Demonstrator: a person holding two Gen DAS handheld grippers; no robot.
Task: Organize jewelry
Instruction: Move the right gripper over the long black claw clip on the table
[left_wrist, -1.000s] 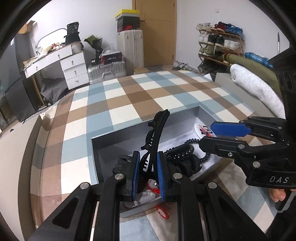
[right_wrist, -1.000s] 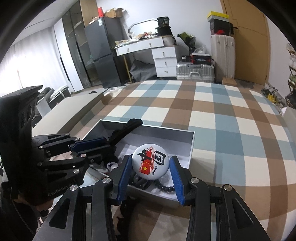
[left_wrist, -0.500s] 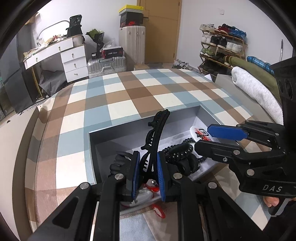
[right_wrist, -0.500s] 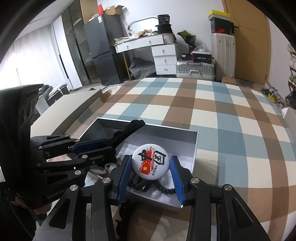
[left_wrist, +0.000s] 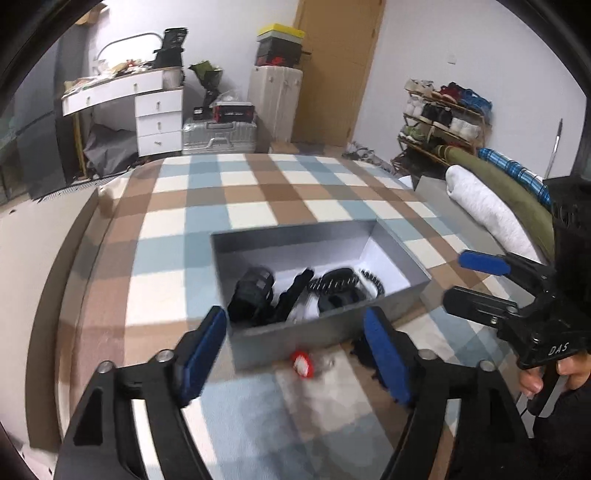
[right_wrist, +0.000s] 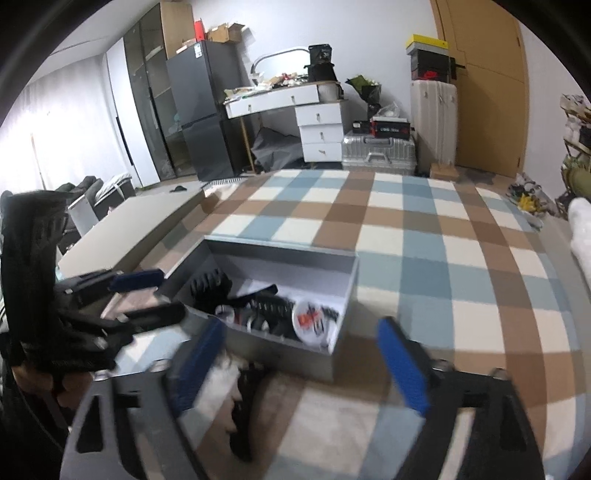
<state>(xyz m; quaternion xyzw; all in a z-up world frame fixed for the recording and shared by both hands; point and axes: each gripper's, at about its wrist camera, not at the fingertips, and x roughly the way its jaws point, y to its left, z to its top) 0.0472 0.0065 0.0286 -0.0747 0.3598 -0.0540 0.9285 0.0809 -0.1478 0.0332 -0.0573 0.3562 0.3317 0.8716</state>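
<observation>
Hovering over the checked bedspread (left_wrist: 258, 206), both the left hand-held gripper (left_wrist: 295, 350) and the right hand-held gripper (right_wrist: 299, 365) are spread wide, grasping nothing. The grey box (left_wrist: 325, 328) holds a black hair claw (left_wrist: 291, 295), a coiled hair tie (left_wrist: 332, 282) and a round badge (right_wrist: 308, 321).

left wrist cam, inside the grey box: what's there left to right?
In the open grey box: chunky black hair claw clip → long black clip lying diagonally → black coiled hair tie → dark bead strand.
</observation>
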